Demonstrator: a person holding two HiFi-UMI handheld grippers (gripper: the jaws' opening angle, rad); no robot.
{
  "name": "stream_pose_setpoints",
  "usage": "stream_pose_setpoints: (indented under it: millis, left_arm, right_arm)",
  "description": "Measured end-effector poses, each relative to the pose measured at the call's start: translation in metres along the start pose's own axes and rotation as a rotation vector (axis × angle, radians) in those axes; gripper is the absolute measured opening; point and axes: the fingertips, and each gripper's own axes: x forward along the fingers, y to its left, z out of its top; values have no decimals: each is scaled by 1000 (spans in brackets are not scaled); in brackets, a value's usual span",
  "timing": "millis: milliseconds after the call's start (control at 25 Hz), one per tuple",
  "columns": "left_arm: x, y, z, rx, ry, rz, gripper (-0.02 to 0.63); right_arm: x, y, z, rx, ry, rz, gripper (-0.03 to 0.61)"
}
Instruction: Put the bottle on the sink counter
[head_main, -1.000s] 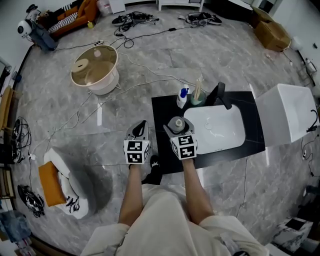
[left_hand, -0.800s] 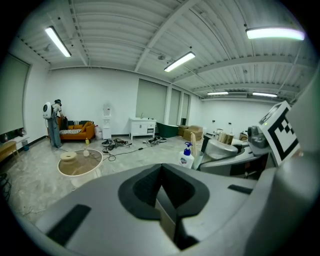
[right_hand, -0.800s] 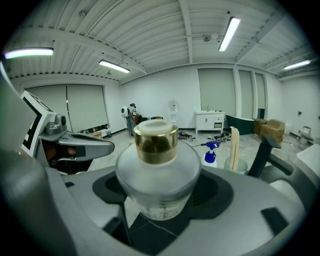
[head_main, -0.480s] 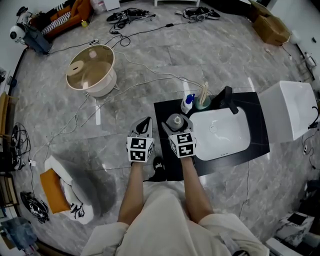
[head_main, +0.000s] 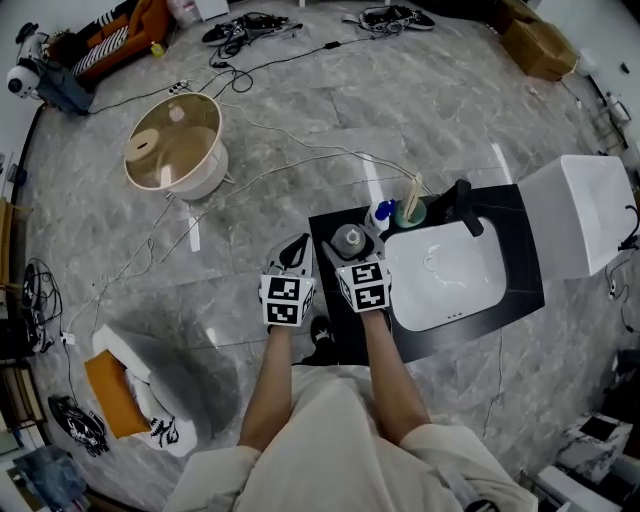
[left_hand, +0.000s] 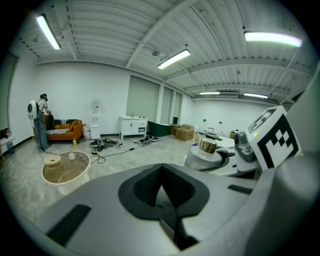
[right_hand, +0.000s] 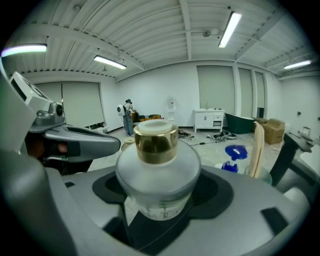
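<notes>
Now: bottle over counter, set-down pending

Head view: bottle (head_main: 350, 238) is held upright at frame centre by right gripper (head_main: 352, 252), over the left end of the black sink counter (head_main: 335, 330); contact cannot be told. Forearms (head_main: 268, 385) are extended forward, side by side.

Left gripper view: left gripper (left_hand: 161, 187) jaws are pressed together, empty.

Right gripper view: jaws are clamped on the frosted body. Lowering should be kept vertical, clear of the blue pump bottle (right_hand: 235, 151); release only once seated.

Grey marble floor (head_main: 450, 110) ran to white walls (left_hand: 100, 85) — an orange sofa (left_hand: 65, 130) and a white cabinet (left_hand: 132, 126) stood against them, black cables (head_main: 255, 28) lay tangled nearby, and fluorescent tubes (left_hand: 174, 59) lit the ribbed ceiling (left_hand: 125, 30).
</notes>
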Motion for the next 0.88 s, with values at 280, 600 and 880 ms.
stream_pose_setpoints:
  millis: [280, 600, 880]
  left_arm:
    - [8, 3, -4, -21, 10, -15, 6]
    - [15, 4, -19, -67, 46, -9, 6]
    - [14, 10, -21, -69, 54, -5, 6]
  right_arm:
    - [24, 2, -8, -28, 26, 11, 339]
    - [49, 1, -21, -34, 53, 32, 339]
    - [72, -1, -33, -26, 64, 30, 339]
